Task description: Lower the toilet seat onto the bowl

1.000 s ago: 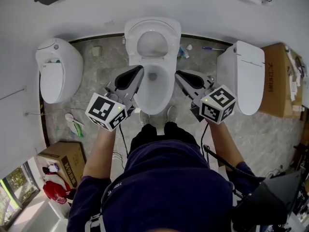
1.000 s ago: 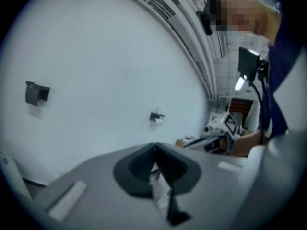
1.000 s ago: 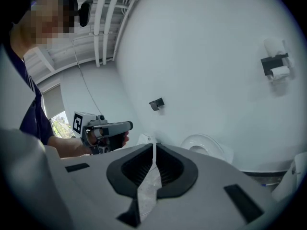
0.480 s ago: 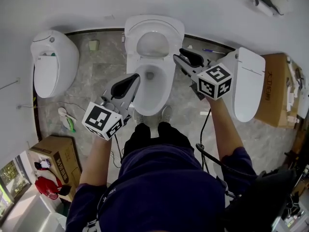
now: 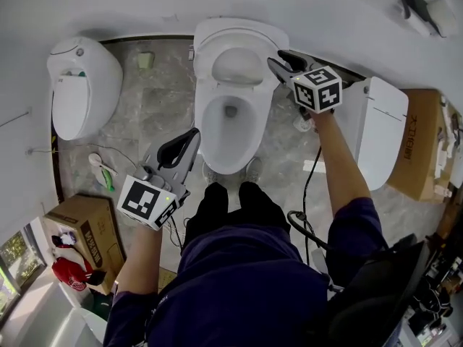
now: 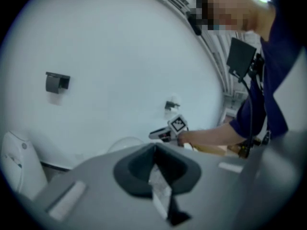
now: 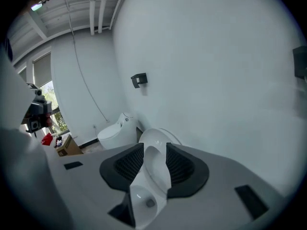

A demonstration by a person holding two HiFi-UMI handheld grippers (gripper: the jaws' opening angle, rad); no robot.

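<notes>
Two grippers: right gripper at right edge of raised toilet seat, jaws just opening, half wide, seat edge between them, not pinched. Left gripper low beside bowl, jaws together, empty. We fear shallow bite: seat slips, slams onto bowl.

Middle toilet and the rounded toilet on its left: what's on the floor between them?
In the head view, mostly bare grey marble floor lies between the rounded toilet and the middle toilet; only a small pale-green object sits near the wall.
</notes>
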